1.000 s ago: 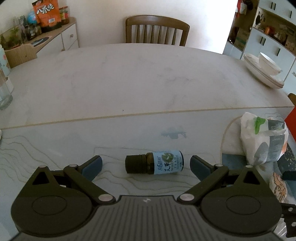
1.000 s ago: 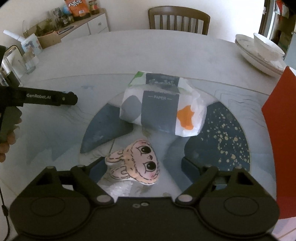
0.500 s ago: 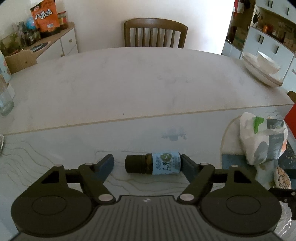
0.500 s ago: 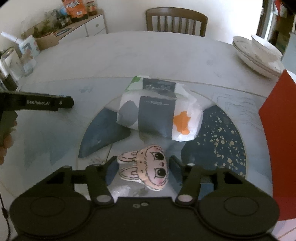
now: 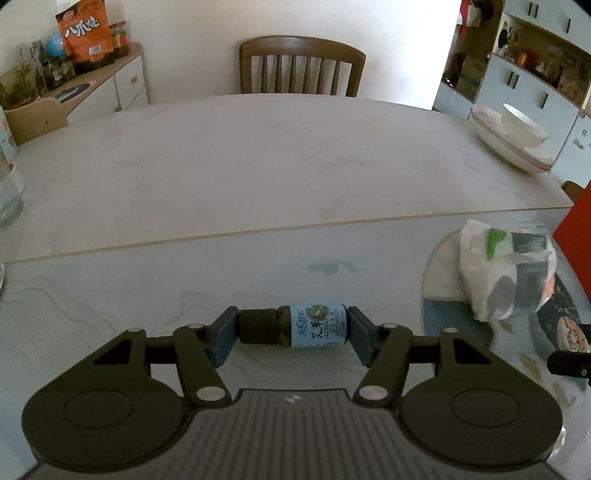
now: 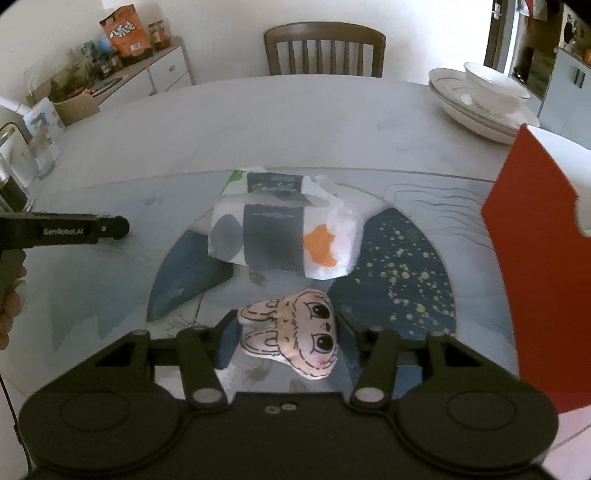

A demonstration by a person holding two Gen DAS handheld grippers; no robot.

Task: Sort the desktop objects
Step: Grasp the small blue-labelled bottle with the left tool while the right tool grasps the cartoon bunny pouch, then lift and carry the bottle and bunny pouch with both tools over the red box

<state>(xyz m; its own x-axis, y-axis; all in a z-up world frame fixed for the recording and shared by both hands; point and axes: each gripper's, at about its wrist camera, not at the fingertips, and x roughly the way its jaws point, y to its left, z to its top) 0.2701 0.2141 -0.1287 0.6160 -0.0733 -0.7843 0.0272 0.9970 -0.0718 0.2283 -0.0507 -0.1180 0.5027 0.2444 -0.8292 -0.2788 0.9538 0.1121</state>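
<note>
Brown glass and a pale blue label: the bottle point(image 5: 309, 326) lies on its side low in the middle of my left view, dark cap to the left, on the tabletop point(image 5: 258, 177). My left tongs point(image 5: 291, 334) have just been closing and now clamp it end to end, one pad on the cap, the other on the base.

In my right view the rabbit toy point(image 6: 293, 338), pink with big black eyes, sits low in the middle between the pads of my right tongs point(image 6: 286, 341), ears to the left. Those tongs have also been closing; both pads press the toy's sides, so it is gripped. Under it is a round mat point(image 6: 406, 266), dark blue with pale speckles. Just above the toy in the frame a tissue pack point(image 6: 284, 232), white with grey, green and orange patches, rests on the mat's far part. A red card point(image 6: 532, 258) stands upright at the right edge of that view.

At the left edge of the right view I see my left tongs from the side, with my hand point(image 6: 9, 306) on the handle.

Farther off, stacked white dishes point(image 6: 476, 99) sit at the upper right of the tabletop, a wooden chair point(image 5: 301, 64) stands behind its far edge, and a sideboard point(image 5: 92, 92) at the upper left carries an orange snack bag point(image 5: 84, 33) and jars.
</note>
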